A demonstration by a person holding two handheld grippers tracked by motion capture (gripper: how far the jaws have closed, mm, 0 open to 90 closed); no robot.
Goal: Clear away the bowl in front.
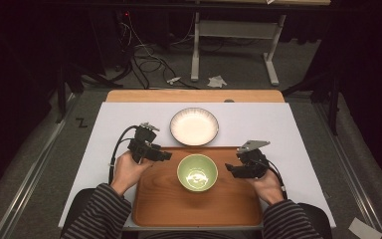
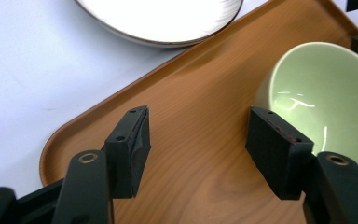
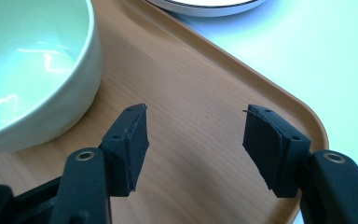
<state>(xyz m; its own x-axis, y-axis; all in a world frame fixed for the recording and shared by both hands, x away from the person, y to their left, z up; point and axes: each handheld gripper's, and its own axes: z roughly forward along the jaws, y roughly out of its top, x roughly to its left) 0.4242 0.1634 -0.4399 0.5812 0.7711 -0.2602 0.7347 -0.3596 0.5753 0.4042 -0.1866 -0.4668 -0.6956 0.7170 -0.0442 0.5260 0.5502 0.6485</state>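
Green bowl (image 1: pixel 197 172) stands on wooden tray (image 1: pixel 159 204), centre, between both tools. Left hand-held gripper (image 1: pixel 165 156) and right hand-held gripper (image 1: pixel 230 169): jaws apart, holding nothing. Approach rim level, slowly; probably left jaw already near bowl wall. White plate (image 1: pixel 194 126) behind tray, avoid.

One pale green ceramic bowl (image 1: pixel 197 172). One white ribbed plate with dark rim (image 1: pixel 194 126). One rounded wooden tray (image 1: pixel 164 199). One white sheet (image 1: pixel 119 119) over worktop. Two black tongs: left (image 1: pixel 165 156), right (image 1: pixel 230 171).
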